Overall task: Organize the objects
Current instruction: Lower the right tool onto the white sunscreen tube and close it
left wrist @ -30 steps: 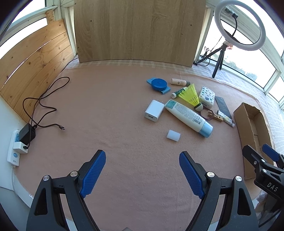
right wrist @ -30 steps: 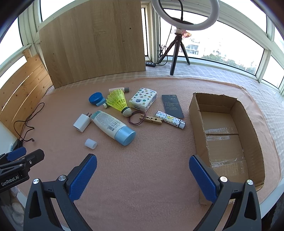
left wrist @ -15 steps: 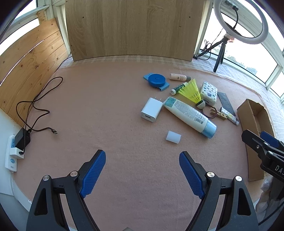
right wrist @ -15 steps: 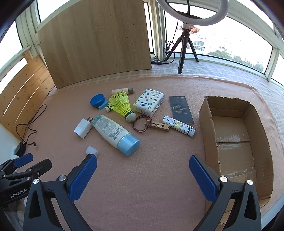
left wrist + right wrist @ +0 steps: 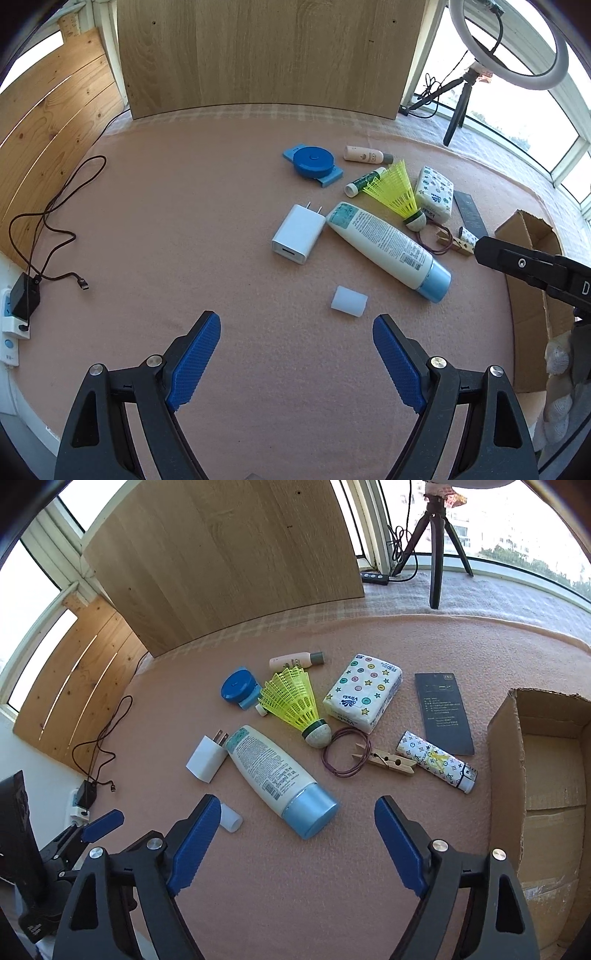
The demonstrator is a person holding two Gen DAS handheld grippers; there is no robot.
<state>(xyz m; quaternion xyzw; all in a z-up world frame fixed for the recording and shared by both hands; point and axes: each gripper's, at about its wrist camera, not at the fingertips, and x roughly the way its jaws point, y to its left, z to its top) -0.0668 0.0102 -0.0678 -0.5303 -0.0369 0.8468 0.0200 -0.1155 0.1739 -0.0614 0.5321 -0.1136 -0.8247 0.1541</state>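
Objects for sorting, none yet boxed: lotion tube point(image 5: 280, 775), yellow shuttlecock point(image 5: 295, 705), tissue pack point(image 5: 364, 692), charger plug point(image 5: 207, 758), clothespin point(image 5: 388, 762) and others lie mid-frame on the pink mat point(image 5: 295, 867); cardboard box point(image 5: 546, 775), right edge, looks empty. Right gripper point(image 5: 295, 843), tilted downward, has just been closing yet stands apart, nothing between, lotion cap just ahead. Left gripper point(image 5: 295, 360) is angled down, fingers apart and empty, just short of a small white cap point(image 5: 349, 301).
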